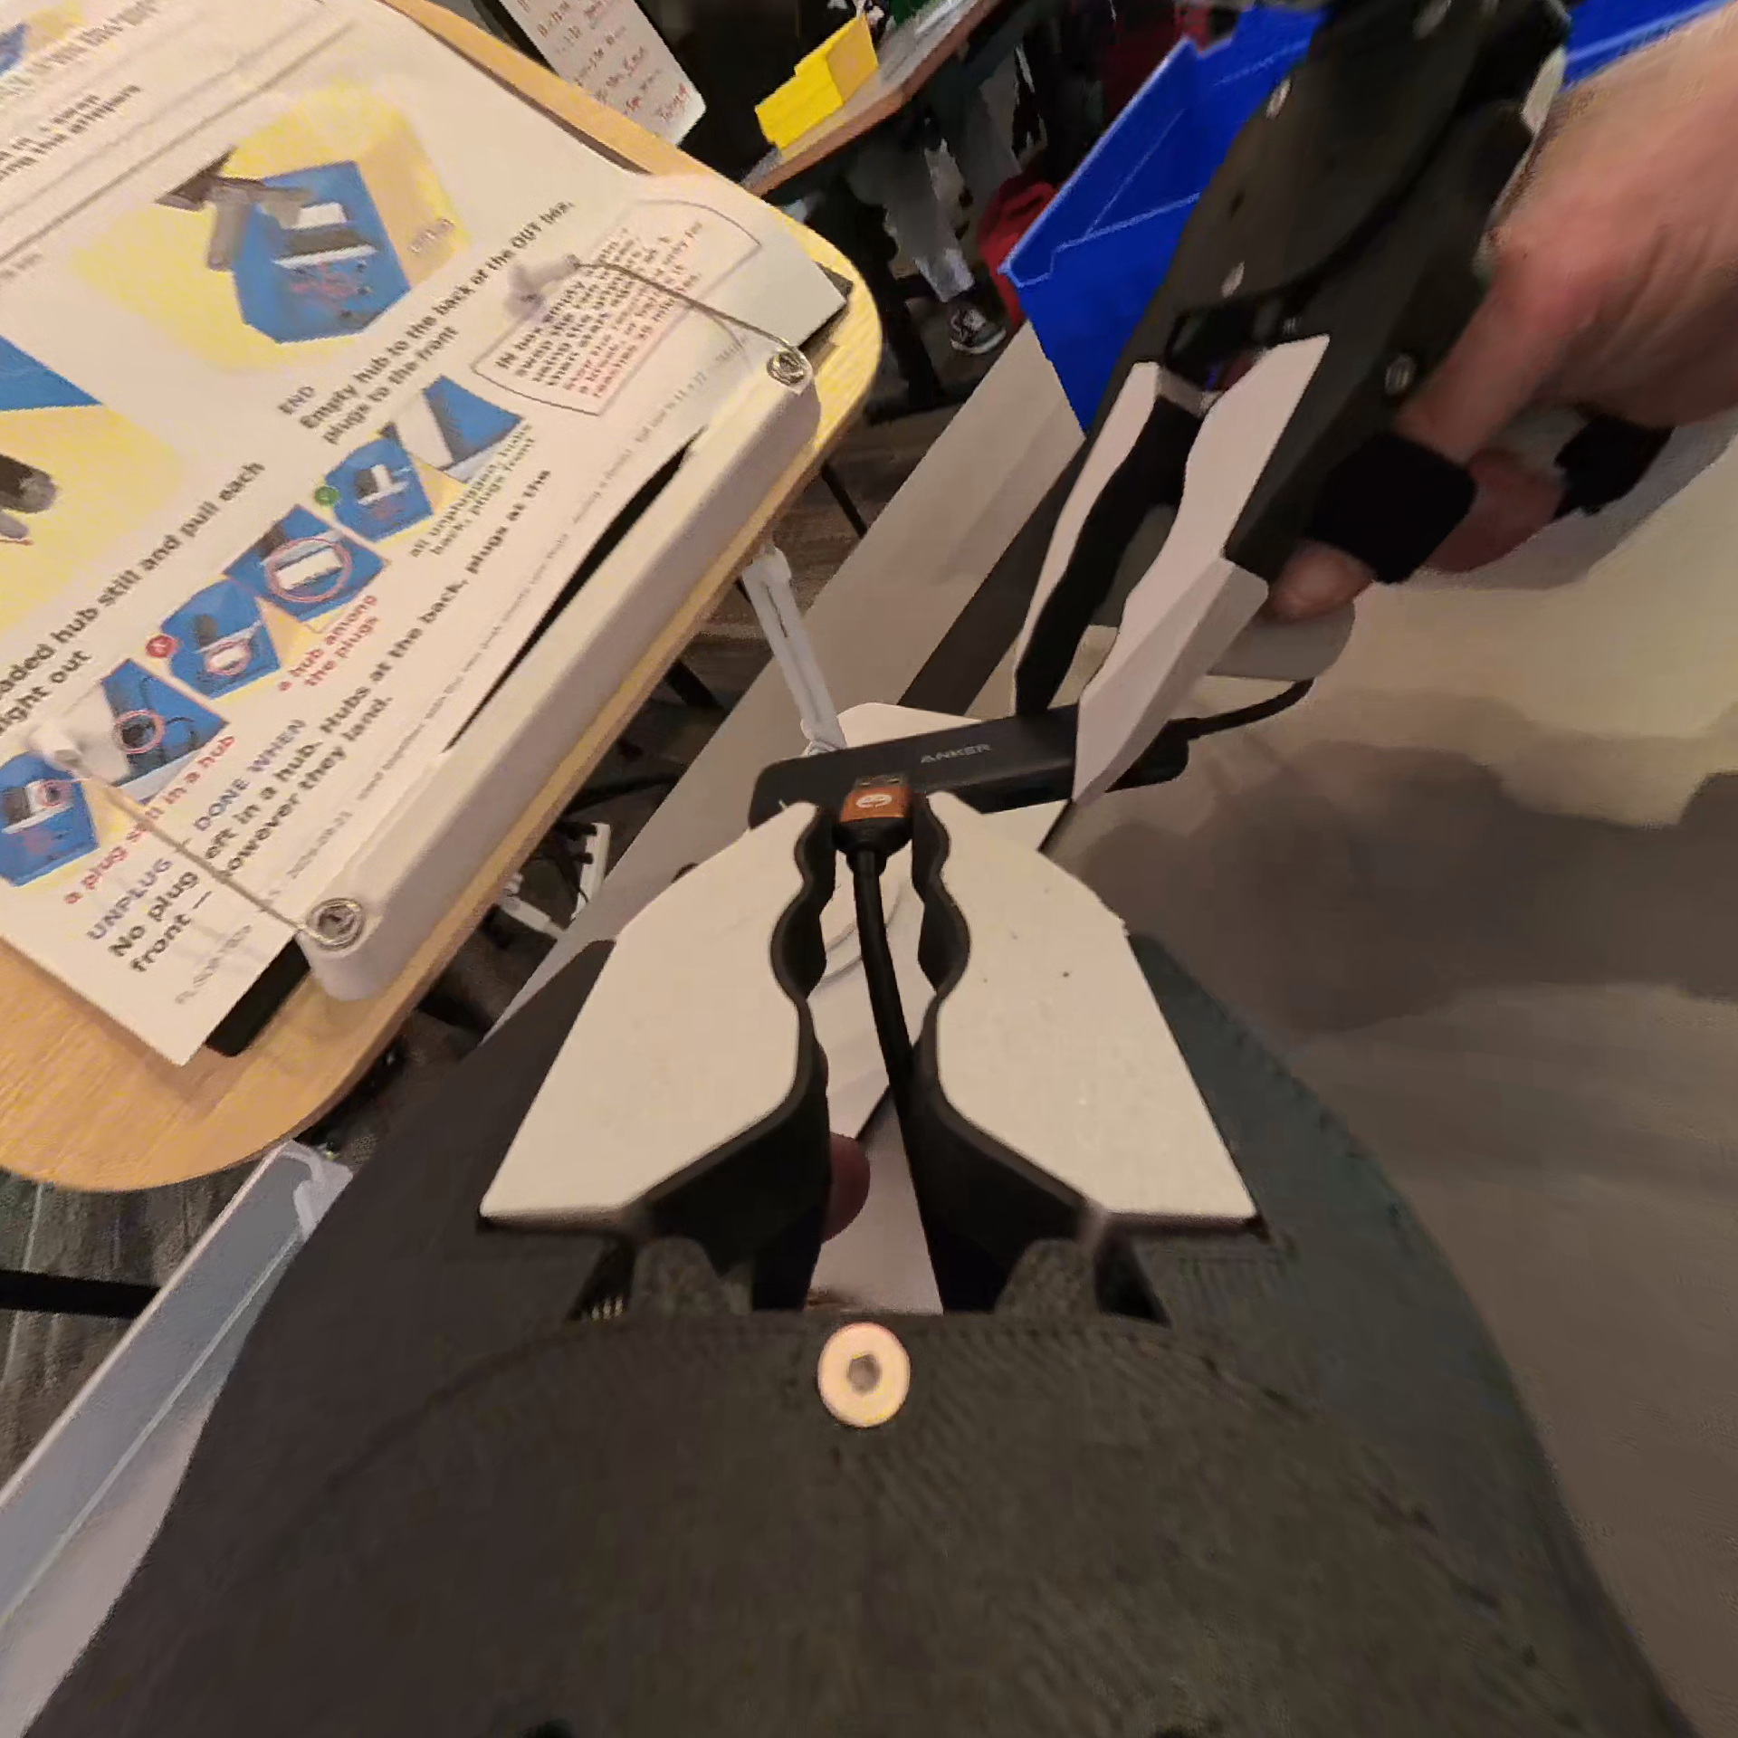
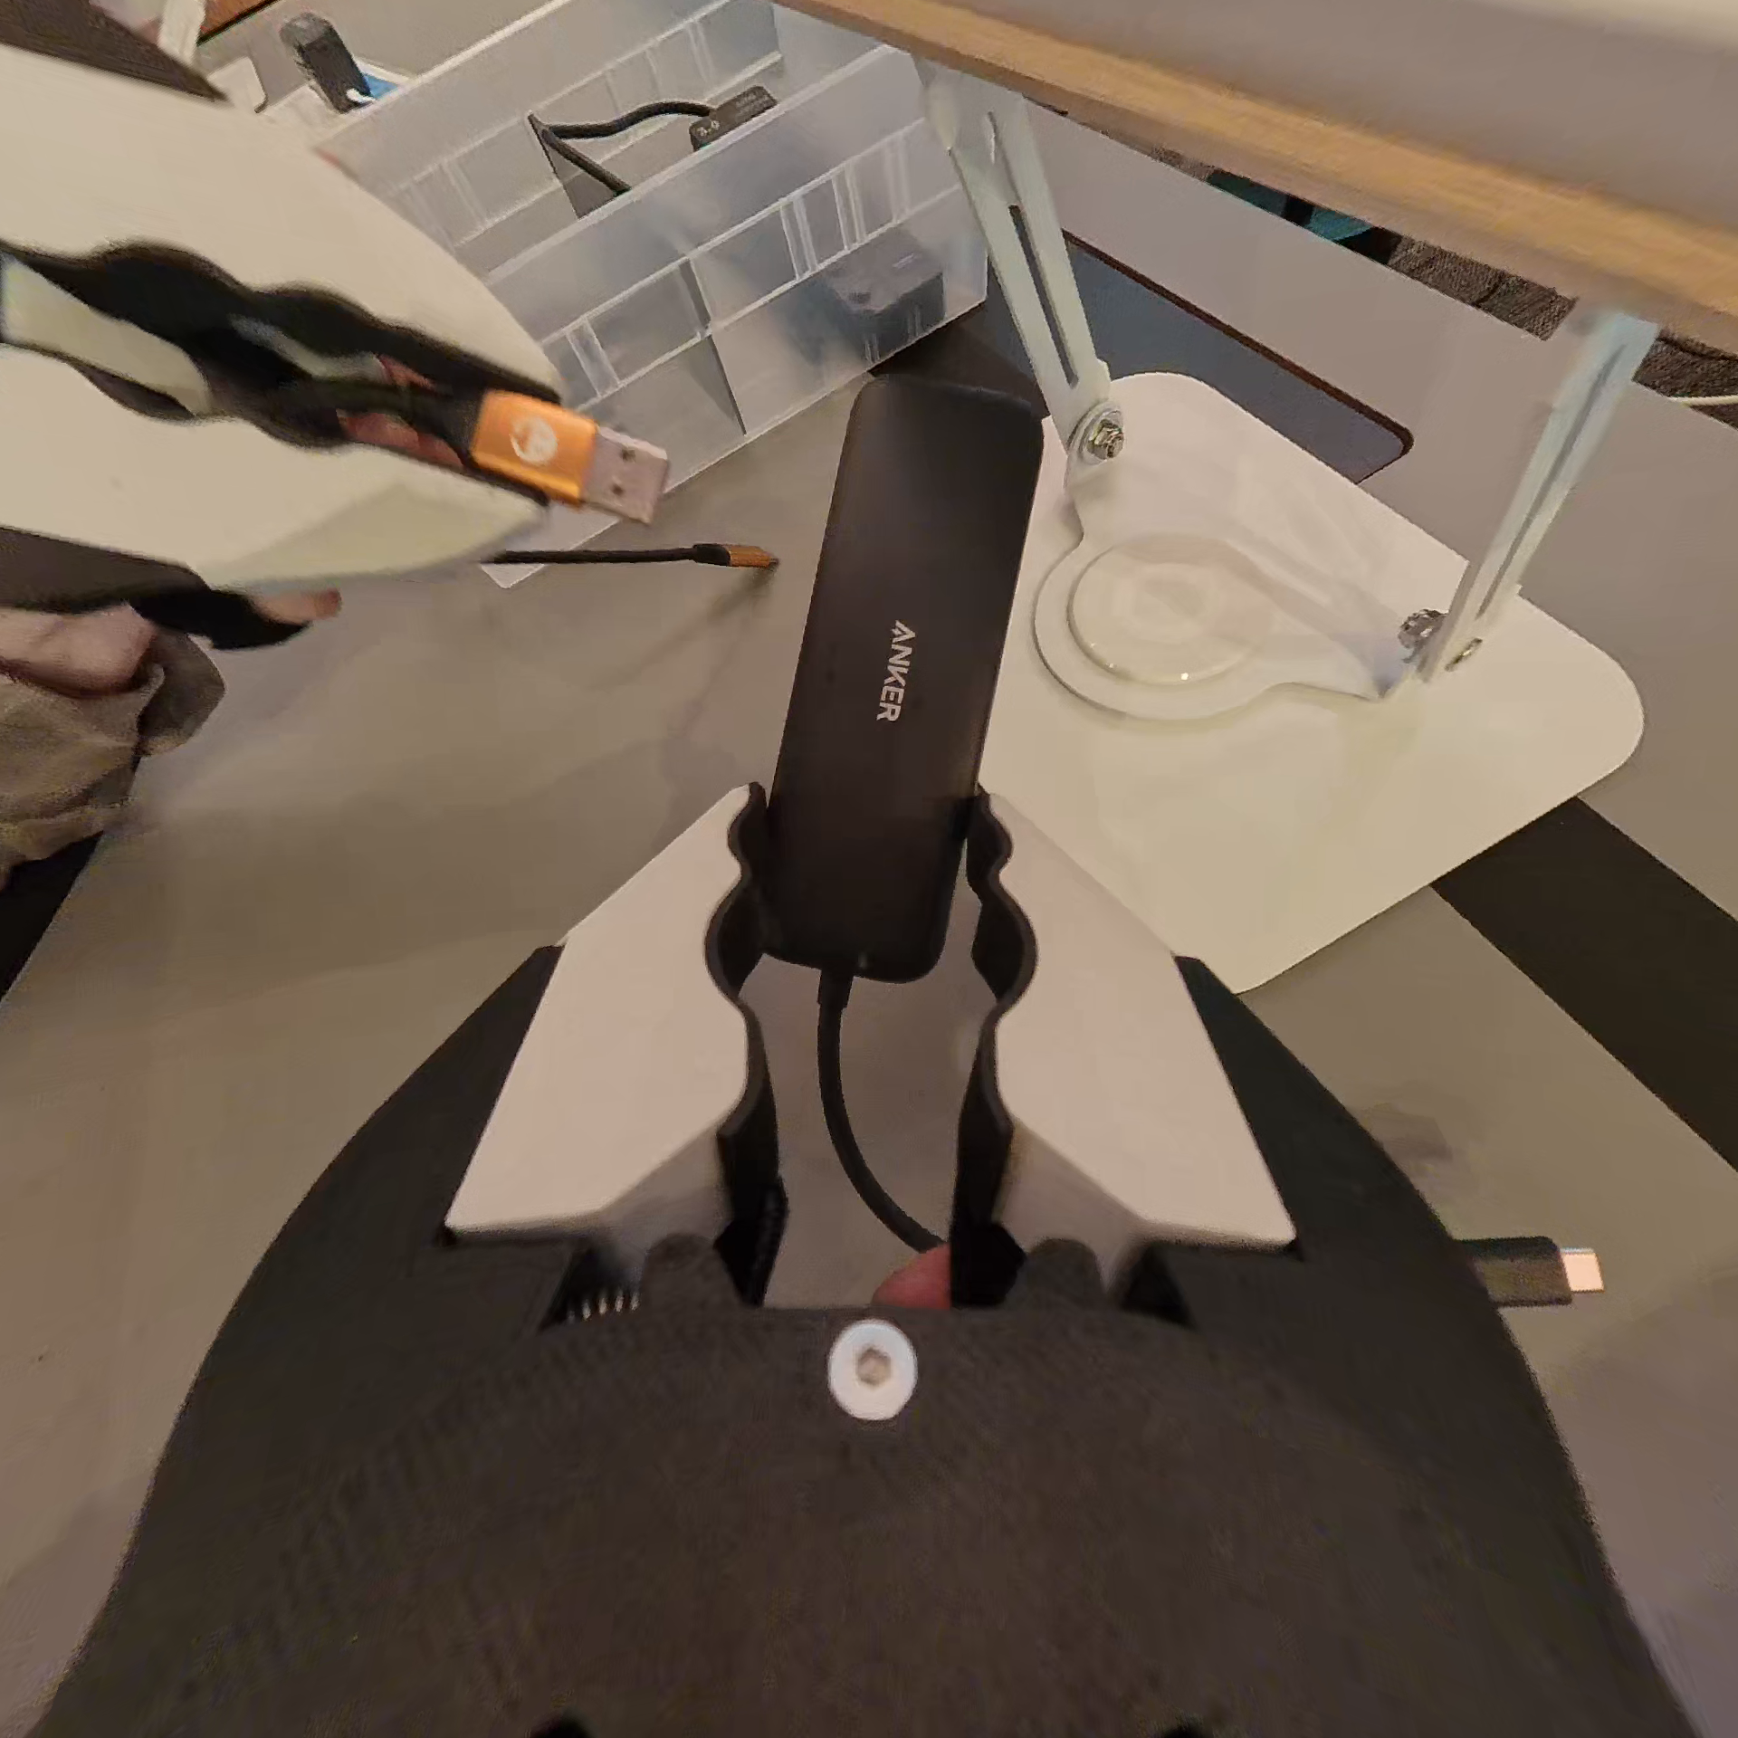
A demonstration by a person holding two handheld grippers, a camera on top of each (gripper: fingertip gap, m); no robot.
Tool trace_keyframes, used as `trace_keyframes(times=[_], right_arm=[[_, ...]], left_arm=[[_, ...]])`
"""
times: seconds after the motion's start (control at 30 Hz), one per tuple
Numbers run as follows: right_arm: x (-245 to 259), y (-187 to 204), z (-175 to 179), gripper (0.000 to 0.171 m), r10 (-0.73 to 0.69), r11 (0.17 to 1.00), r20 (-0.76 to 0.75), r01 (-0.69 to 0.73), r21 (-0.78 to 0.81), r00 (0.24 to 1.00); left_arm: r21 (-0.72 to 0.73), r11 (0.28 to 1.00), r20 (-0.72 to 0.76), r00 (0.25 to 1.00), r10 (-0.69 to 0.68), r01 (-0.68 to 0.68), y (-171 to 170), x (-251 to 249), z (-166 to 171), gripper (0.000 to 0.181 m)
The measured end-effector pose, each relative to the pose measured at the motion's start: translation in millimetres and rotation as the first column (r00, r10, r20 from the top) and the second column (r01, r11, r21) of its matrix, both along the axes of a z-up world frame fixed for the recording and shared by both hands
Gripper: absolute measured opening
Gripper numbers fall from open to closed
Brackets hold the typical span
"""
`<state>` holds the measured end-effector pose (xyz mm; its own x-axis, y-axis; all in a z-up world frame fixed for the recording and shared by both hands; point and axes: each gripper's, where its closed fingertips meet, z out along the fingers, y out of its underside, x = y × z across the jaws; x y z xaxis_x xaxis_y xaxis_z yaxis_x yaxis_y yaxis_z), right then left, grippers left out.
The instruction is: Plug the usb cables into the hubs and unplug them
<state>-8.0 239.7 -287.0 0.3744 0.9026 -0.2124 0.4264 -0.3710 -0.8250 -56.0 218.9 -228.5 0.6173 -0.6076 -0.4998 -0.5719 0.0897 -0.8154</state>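
Hub [image 2: 893, 677] hovers above grey tabletop [image 2: 470, 846] — clear bins [image 2: 715, 235] behind.

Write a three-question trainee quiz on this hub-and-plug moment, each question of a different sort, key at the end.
1. True or false: the orange plug is already seated in the black hub.
2. Which claw grips the hub: A left, B right?
3. Fill in: a second orange-tipped cable lies on the ____.

Key: 1 false, a gap shows in the right wrist view; 2 B; 3 table.
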Motion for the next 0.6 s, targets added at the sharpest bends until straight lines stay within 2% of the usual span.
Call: trace_keyframes(times=[0.27,0.6], right_arm=[[-3,1,9,0.040,-0.020,1.000,-0.049,0.019,-0.020,0.999],[-8,1,11,0.040,-0.028,1.000,-0.047,0.029,0.003,0.999]], left_arm=[[0.039,0.997,-0.006,0.998,0.061,-0.060,8,10,-18,0.016],[0.034,0.992,0.020,0.992,0.123,-0.123,15,6,-23,0.015]])
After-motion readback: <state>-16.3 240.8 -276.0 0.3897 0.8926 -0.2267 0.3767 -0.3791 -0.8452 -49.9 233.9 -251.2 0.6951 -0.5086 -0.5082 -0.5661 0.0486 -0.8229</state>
